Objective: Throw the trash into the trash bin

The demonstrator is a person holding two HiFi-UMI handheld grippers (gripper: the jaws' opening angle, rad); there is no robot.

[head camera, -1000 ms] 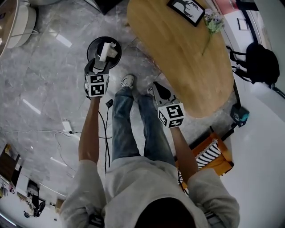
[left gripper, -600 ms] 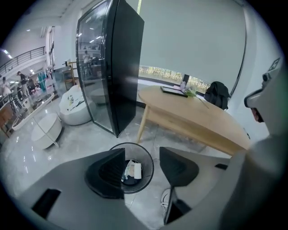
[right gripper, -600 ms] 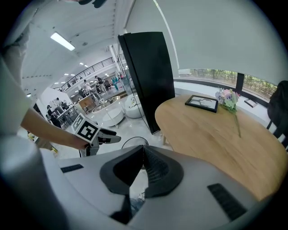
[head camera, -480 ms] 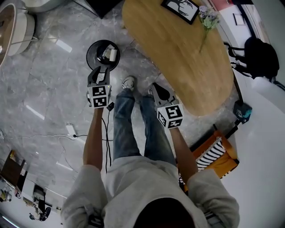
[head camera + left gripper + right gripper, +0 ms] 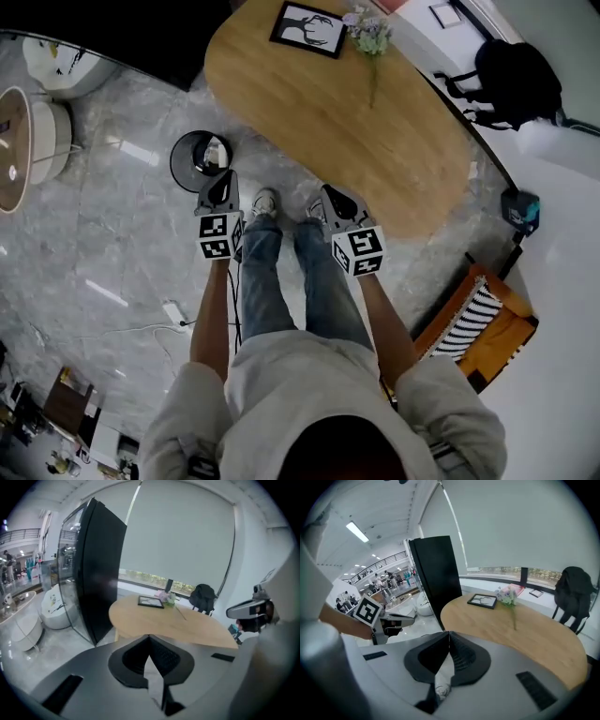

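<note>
Head view only: 1 black round trash bin (image 5: 184, 171) on the grey stone floor, pale trash (image 5: 212, 153) lying inside it. The bin sits at 11 o'clock from the left gripper (image 5: 221, 190) and close to it, not touching. That view also gives 2 shoes (image 5: 266, 201) between the grippers, and 1 orange chair (image 5: 487, 330) with a striped cushion at 4 o'clock. Neither gripper view shows the bin. Both instead look level across 1 oval wooden table (image 5: 187, 625) to a drawn window blind (image 5: 183, 536) and 1 tall black panel (image 5: 96, 569). On the table: 1 framed picture (image 5: 483, 601) and 1 flower sprig (image 5: 507, 597). 1 black backpack (image 5: 574, 590) stands beyond the table. The left gripper view catches the right gripper (image 5: 251, 609) at 3 o'clock, and the right gripper view catches the left one at 9 o'clock. Both claws, 2 in all, are pressed together, tips meeting, nothing pinched. Print in view: black-and-white square markers on 2 cubes (image 5: 359, 251), pattern only.
</note>
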